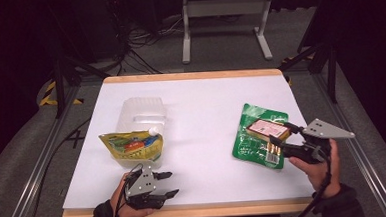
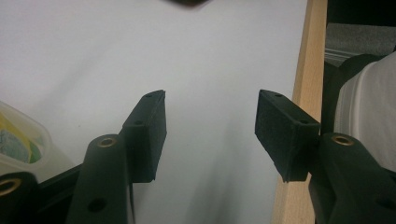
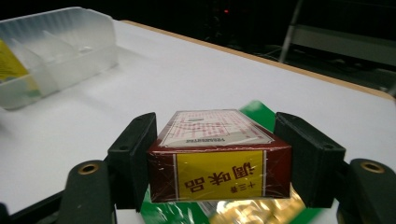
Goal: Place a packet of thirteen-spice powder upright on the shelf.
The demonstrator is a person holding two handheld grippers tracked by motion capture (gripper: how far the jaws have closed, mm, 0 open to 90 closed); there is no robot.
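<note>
The right gripper (image 3: 212, 154) clamps a small box (image 3: 219, 161) between its pads, held above a green packet (image 1: 259, 135) near the right side of the white table (image 1: 205, 103), with bare tabletop stretching leftward toward a clear plastic bin (image 1: 140, 119). The box is dark red with a pale printed top and a yellow end panel carrying the characters 调味品; the smaller print is too fine to read. A yellow snack bag (image 1: 132, 144) lies in the bin's near end. The left gripper (image 2: 210, 126) has its jaws apart with nothing between them, beside the table's near wooden edge (image 2: 306, 93).
</note>
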